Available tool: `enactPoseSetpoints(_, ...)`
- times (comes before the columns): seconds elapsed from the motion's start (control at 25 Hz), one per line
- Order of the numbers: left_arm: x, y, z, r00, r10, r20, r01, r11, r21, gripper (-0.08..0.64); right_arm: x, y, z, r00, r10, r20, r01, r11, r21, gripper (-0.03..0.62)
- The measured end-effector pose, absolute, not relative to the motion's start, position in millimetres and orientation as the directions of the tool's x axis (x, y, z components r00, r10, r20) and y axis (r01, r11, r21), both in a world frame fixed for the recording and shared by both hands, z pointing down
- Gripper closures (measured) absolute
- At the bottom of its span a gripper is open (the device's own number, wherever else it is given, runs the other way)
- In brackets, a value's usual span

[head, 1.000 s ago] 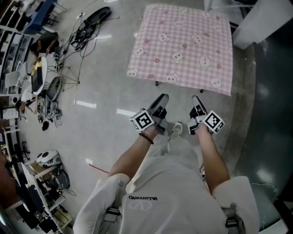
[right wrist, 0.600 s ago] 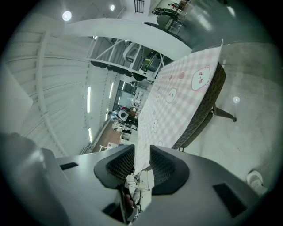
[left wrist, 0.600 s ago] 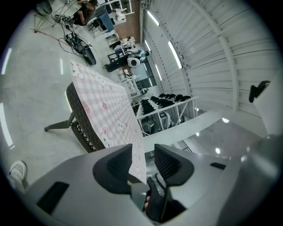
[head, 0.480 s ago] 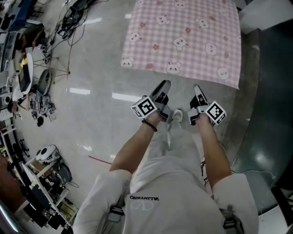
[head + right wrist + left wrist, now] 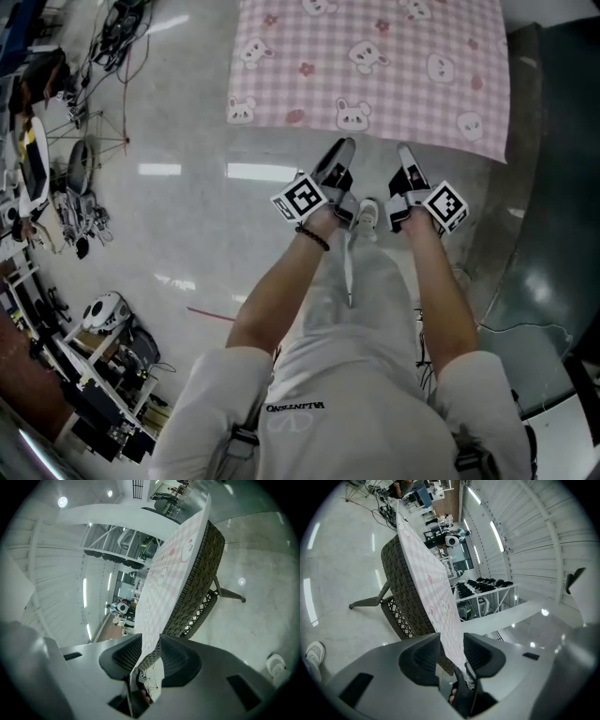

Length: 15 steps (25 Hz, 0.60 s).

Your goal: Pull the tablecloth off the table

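A pink checked tablecloth (image 5: 375,66) with bunny prints covers a brown wicker table (image 5: 401,585) at the top of the head view. My left gripper (image 5: 342,150) and right gripper (image 5: 405,155) reach its near hanging edge side by side. In the left gripper view the cloth (image 5: 426,578) runs edge-on between the open jaws of the left gripper (image 5: 451,653). In the right gripper view the cloth (image 5: 171,569) likewise lies between the jaws of the right gripper (image 5: 151,656), which have just been opening. The pads do not visibly press on it.
Cables and tripods (image 5: 84,141) litter the glossy floor at left, with a white helmet (image 5: 103,309) and racks of equipment (image 5: 94,375) lower left. A dark floor strip (image 5: 553,187) runs along the right. The person's shoe (image 5: 367,216) stands just before the table.
Both grippers have dropped and come up to the cloth's near edge. The table has slid toward the top of the head view as the person closed in.
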State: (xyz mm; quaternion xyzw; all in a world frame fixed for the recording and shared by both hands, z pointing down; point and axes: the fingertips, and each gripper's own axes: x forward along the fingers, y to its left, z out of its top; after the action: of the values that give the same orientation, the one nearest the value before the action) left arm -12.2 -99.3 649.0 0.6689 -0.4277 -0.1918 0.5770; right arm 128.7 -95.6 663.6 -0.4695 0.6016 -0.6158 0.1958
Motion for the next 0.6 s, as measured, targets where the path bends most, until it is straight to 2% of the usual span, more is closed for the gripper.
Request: enactPoseSetpoints(0.6,-3.3,-124.0,687.8,0.567,-0.794,0.222,-0.323,0.033,0.946,0.416,134.8,-114.0,706.0,-0.409,-0.850,0.333,-0.269,-0.237,-0.934,0.463)
